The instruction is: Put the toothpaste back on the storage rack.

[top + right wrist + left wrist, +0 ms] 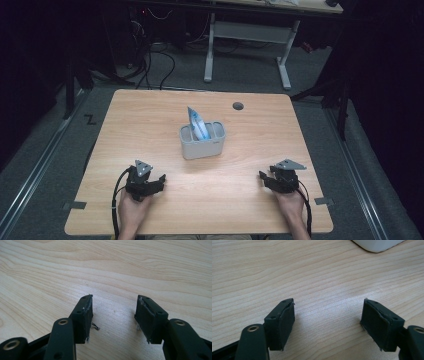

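Left gripper [161,181]: held low over the near left part of the table [150,115], resting in the person's left hand [131,210]. Its fingers [283,323] stand wide apart with nothing between them; in the left gripper view bare wood shows through the gap.

Right gripper [263,177]: mirrors it on the near right, held by the right hand [291,206]. Its fingers [83,317] are also apart and empty, though a little less widely spread.

Holder [202,145]: a grey-white two-compartment holder stands upright near the middle of the table, well apart from both grippers. A rounded corner of it [378,245] shows at the top of the left gripper view, which suggests the left gripper is aimed roughly toward it.

Packet [196,122]: a thin blue-and-white packet stands in the holder's left compartment, leaning and poking above the rim. The compartment wall is likely what keeps it upright, and the free top edge is the part that could be pinched.

Right compartment: appears empty, though its floor cannot be made out.

Why this stance: both grippers sit symmetric, empty and parted, each to its own side, which reads as a ready or rest pose with the holder within equal reach.

Hole in the table [238,106]: a small dark cable hole behind the holder, uninvolved.
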Demonstrator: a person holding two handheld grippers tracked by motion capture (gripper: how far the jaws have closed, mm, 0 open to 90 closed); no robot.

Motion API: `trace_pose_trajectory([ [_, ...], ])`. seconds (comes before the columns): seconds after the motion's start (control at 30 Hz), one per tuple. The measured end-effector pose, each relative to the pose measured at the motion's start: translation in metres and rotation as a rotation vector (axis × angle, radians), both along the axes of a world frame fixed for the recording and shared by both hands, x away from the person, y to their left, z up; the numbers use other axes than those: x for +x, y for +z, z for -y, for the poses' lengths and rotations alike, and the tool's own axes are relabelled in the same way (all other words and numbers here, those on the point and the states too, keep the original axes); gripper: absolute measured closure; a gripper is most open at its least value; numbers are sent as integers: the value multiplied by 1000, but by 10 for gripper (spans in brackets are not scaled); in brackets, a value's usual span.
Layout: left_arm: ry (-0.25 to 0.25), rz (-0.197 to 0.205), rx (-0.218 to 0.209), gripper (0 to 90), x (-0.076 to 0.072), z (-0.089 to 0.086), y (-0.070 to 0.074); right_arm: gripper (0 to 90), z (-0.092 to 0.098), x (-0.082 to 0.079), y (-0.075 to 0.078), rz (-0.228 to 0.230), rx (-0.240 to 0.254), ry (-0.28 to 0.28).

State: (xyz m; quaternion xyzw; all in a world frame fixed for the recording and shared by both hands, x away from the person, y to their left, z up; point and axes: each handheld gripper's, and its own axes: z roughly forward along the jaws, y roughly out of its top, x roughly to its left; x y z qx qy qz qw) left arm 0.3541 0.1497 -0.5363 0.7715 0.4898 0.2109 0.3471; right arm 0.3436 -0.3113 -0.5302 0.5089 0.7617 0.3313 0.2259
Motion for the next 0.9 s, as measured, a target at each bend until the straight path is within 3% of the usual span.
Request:
trace_pose_trajectory([
  [0.13, 0, 0, 1, 270, 0, 0, 0, 425, 1, 2, 0, -7, 13, 18],
  [0.37, 0, 1, 2, 267, 0, 0, 0, 382, -3, 2, 0, -5, -13, 14],
  [0.9, 1, 1, 2, 267, 0, 0, 0, 377, -4, 3, 0, -4, -14, 16],
])
